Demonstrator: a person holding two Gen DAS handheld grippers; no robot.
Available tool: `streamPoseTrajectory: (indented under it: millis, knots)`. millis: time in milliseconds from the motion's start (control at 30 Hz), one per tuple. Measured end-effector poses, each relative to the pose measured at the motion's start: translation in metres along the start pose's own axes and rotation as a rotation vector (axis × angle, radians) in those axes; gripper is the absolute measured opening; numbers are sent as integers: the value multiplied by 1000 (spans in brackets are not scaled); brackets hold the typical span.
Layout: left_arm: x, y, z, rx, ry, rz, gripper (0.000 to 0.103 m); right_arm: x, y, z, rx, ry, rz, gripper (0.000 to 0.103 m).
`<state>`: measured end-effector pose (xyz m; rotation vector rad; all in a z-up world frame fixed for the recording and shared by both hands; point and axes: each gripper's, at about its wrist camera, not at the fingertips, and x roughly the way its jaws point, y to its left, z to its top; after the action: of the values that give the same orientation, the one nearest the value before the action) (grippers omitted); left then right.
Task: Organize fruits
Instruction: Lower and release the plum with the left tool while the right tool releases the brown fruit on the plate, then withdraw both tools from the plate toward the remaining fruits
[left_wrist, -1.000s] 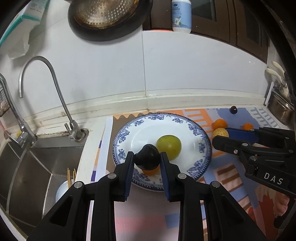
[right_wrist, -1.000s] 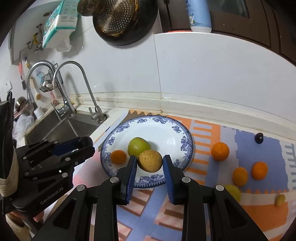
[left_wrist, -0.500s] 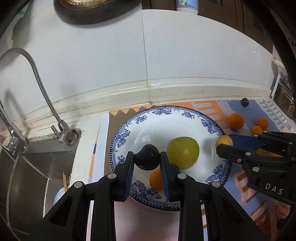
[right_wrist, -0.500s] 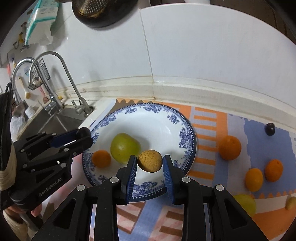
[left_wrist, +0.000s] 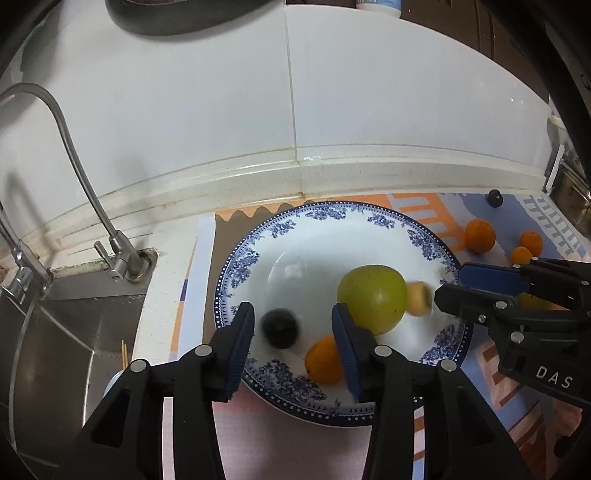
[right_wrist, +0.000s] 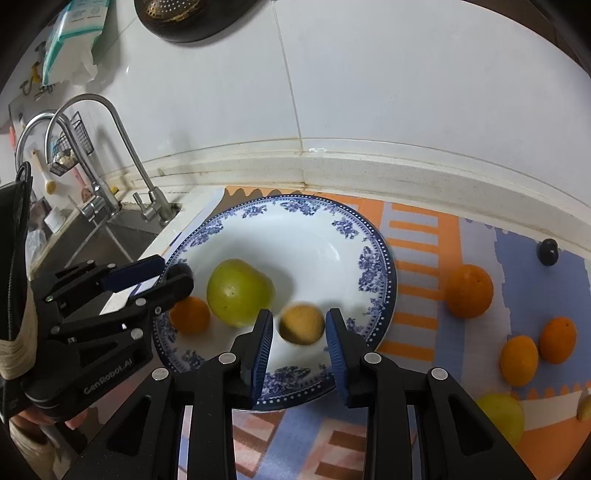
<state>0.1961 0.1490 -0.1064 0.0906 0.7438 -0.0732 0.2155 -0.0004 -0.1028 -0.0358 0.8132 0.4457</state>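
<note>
A blue-and-white plate (left_wrist: 321, 229) (right_wrist: 306, 221) sits on a patterned mat. It holds a green fruit (left_wrist: 371, 297) (right_wrist: 238, 291) and a small orange (left_wrist: 323, 358) (right_wrist: 190, 314). My left gripper (left_wrist: 293, 332) is open; a dark fruit (left_wrist: 280, 328), blurred, lies between its fingers over the plate's left part. My right gripper (right_wrist: 299, 332) is open; a tan fruit (right_wrist: 301, 323) (left_wrist: 417, 298), blurred, lies between its fingers over the plate's front right.
Several oranges (right_wrist: 469, 290) (left_wrist: 479, 235), a dark fruit (right_wrist: 547, 252) (left_wrist: 494, 198), a green fruit (right_wrist: 502, 415) and a yellowish piece (right_wrist: 583, 406) lie on the mat (right_wrist: 417, 229) right of the plate. A sink (left_wrist: 55, 332) with faucets (left_wrist: 74, 166) is at left. A tiled wall stands behind.
Both grippers opened. The dark fruit left the left jaws and the tan fruit left the right jaws; both now look blurred over the plate. Both grippers have come closer to the plate.
</note>
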Motion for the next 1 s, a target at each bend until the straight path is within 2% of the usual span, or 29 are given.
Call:
streamPoseTrajectory:
  millis: [67, 267, 400, 500, 567, 700, 833, 933, 1000]
  knots:
    - [-6, -1, 0, -6, -7, 9, 43, -4, 0, 0, -6, -10, -10, 38]
    - [-34, -6, 0, -20, -34, 16, 50, -27, 3, -3, -25, -52, -9, 38]
    - [-57, -14, 1, -30, -68, 16, 55, -48, 3, -6, -28, -88, -17, 47]
    - [-73, -21, 1, -35, -88, 14, 61, -67, 1, -8, -36, -113, -28, 47]
    - [-82, -26, 1, -35, -100, 6, 65, -77, -1, -11, -32, -123, -27, 47]
    - [-102, -42, 0, -35, -126, -13, 71, -98, -6, -17, -19, -150, -39, 56]
    - [-116, -60, -1, -30, -149, -35, 80, -119, -16, -25, 1, -174, -64, 60]
    - [-124, -73, -2, -26, -158, -56, 82, -132, -23, -31, 14, -185, -84, 60]
    - [-127, -81, -2, -23, -160, -68, 84, -141, -30, -35, 30, -192, -91, 65]
